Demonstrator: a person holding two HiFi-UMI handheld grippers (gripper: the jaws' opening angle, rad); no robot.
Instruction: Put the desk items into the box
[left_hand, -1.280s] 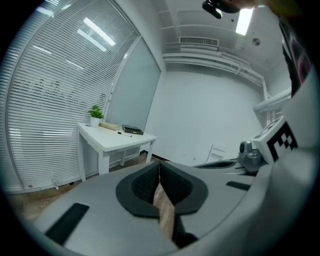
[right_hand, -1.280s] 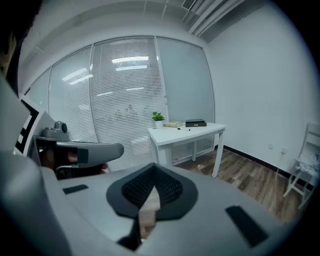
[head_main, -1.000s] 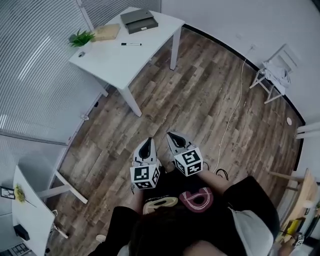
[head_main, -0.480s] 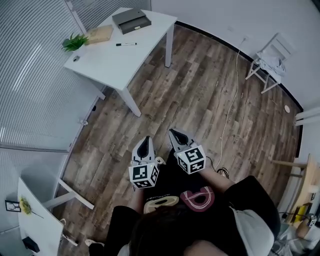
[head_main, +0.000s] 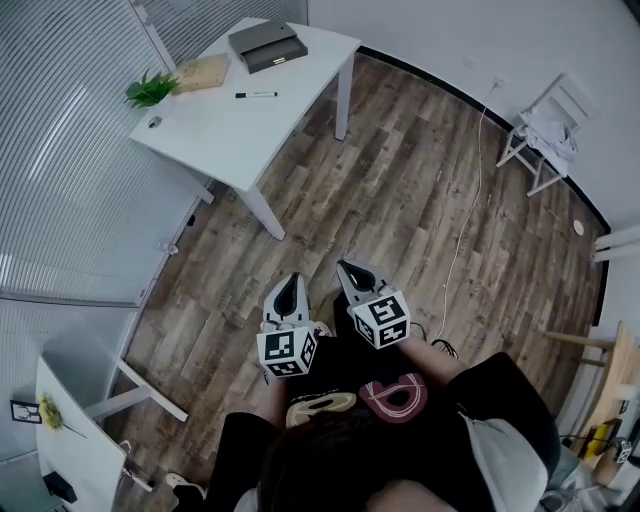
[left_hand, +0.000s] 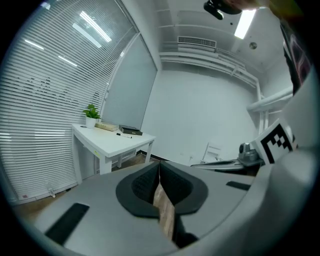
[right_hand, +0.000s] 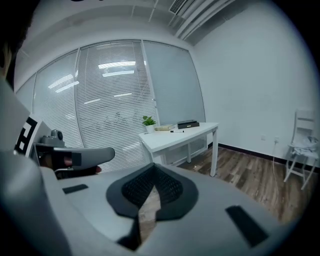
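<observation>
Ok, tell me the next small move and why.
Probably step toward the white desk, bringing both claws closer. The left claw and right claw are shut and empty above the wood floor, while the pen, plant and grey box sit on the desk, seemingly well out of reach.

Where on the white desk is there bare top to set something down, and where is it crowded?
Bare: the near half of the desk, between the marker and the edge facing the person, and the corner right of the grey box. Crowded: the edge along the blinds, where plant, tan flat item and grey box line up.
</observation>
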